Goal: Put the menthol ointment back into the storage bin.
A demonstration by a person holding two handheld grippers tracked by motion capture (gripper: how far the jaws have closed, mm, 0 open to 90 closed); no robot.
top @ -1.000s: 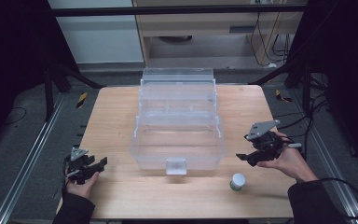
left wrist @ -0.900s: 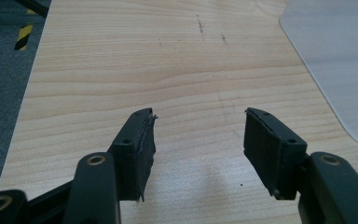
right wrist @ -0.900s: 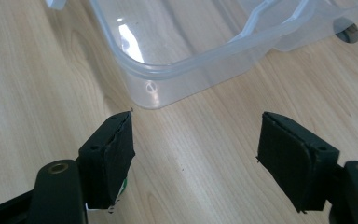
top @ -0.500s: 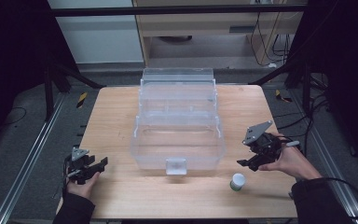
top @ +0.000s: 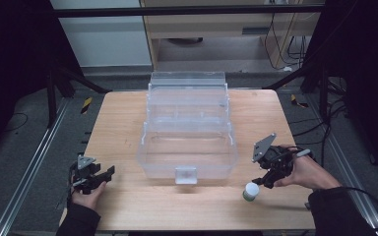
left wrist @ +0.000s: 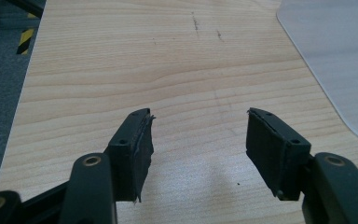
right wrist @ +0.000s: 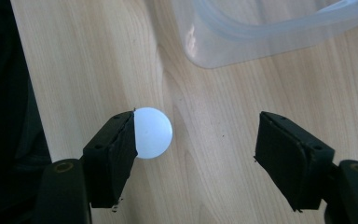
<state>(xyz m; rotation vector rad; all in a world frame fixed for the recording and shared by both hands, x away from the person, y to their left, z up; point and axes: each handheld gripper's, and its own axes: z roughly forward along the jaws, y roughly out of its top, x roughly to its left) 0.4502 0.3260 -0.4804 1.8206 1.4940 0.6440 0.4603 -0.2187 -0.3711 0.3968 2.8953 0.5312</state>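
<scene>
A small jar with a white lid stands upright on the wooden table near its front right. My right gripper hovers just above and right of it, open. In the right gripper view the white lid sits against the left jaw's inner side, with a wide gap to the other jaw. My left gripper rests at the table's front left corner, open with only bare wood between its fingers. A clear plastic tiered box stands open in the middle of the table.
The box's front drawer has a small latch facing the person. A corner of the clear box lies just beyond the jar; its edge appears to the left gripper's right. Dark floor and metal rails flank the table.
My right gripper has come down and toward the table's front, closing in on the jar. The left gripper has stayed put.
</scene>
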